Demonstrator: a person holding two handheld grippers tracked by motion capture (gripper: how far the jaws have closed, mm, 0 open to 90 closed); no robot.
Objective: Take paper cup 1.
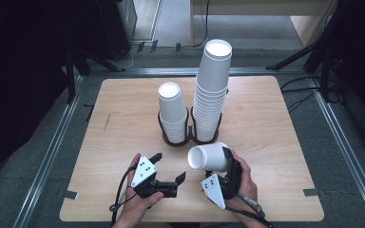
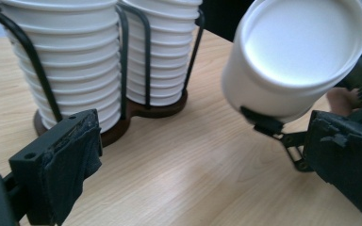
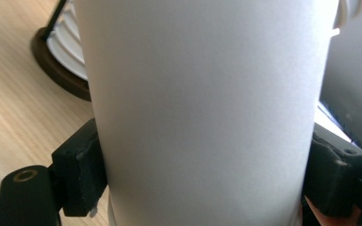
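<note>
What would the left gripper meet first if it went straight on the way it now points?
Probably bare table first; beyond it, the wire cup holder with its stacks. The single cup in the right gripper hangs to one side; depth is unclear.

On the surface (image 1: 123, 142) ahead of me stands a two-ring holder (image 1: 188, 137), near the middle. The shorter stack of cups (image 1: 172, 111) sits in its left ring, the taller stack (image 1: 211, 90) in its right ring, the two just beside each other. Nearer to me, in front of the holder, my right tool (image 1: 225, 164) carries a single cup (image 1: 208, 156) lying tilted on its side, mouth turned left. My left tool (image 1: 168, 168) is to the left of that cup, apart from it, above the near part of the surface.
</note>
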